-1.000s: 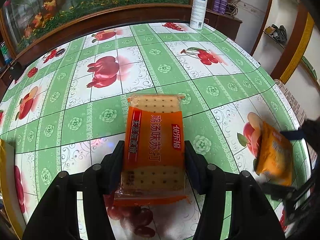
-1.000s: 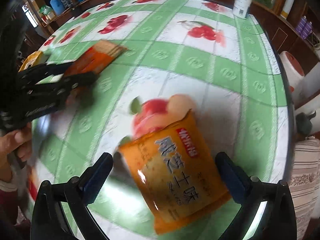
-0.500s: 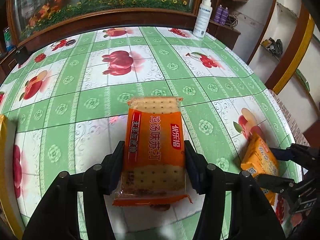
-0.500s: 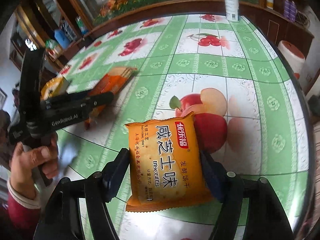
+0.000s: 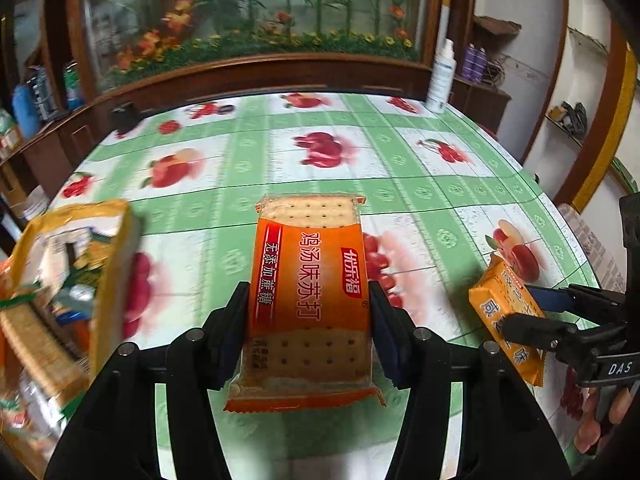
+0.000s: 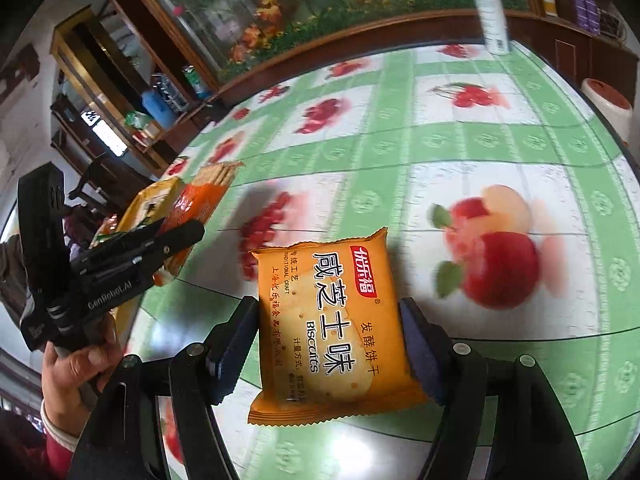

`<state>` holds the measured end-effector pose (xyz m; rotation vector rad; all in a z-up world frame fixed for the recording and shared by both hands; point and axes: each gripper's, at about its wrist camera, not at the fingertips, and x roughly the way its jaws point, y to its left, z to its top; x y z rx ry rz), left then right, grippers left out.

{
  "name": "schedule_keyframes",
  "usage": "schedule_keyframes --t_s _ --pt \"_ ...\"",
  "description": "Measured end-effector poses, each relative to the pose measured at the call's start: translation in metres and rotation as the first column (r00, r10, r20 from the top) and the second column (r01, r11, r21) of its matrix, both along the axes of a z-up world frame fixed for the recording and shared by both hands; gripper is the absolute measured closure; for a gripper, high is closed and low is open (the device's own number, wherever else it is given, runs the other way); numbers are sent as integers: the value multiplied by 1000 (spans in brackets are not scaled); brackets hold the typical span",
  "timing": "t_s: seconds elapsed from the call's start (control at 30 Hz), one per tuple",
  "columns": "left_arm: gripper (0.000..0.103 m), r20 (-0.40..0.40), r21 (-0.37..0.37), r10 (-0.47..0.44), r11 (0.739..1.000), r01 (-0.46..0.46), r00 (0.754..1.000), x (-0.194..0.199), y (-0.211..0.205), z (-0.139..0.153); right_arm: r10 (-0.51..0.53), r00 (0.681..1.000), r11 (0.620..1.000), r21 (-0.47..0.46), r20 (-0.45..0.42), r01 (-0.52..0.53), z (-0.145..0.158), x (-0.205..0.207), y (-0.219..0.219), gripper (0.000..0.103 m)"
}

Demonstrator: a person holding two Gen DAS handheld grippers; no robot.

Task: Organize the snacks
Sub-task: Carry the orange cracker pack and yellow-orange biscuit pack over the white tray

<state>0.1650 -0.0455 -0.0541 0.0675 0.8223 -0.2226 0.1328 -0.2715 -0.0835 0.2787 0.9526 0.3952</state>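
An orange soda-cracker pack sticks out forward above the table, and my left gripper is shut on its lower half. A yellow-orange biscuit pack is pressed between the pads of my right gripper and held off the tablecloth. In the left wrist view the same right gripper and biscuit pack show at the right edge. In the right wrist view the left gripper holds the cracker pack beside an open yellow bag. That yellow bag holds several snack packs.
A round table with a green fruit-print cloth fills both views. A white spray bottle stands at its far right edge. A wooden planter ledge runs behind the table, and shelves stand to the left. A person's hand grips the left tool.
The right jaws closed on the biscuit pack and lifted it off the cloth. My left gripper carried the cracker pack to the left, bringing the yellow bag into view.
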Motion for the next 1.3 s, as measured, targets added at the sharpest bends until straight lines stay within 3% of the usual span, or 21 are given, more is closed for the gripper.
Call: schedule_keyframes --t_s 0.53,1.3 --pt "48 132 -1 161 987 -163 978 -57 66 37 107 988 992 56 114 -114 33 -15 77 31" --pt "48 177 -20 335 941 -337 925 -92 155 45 295 939 949 55 177 -309 57 -16 204 31"
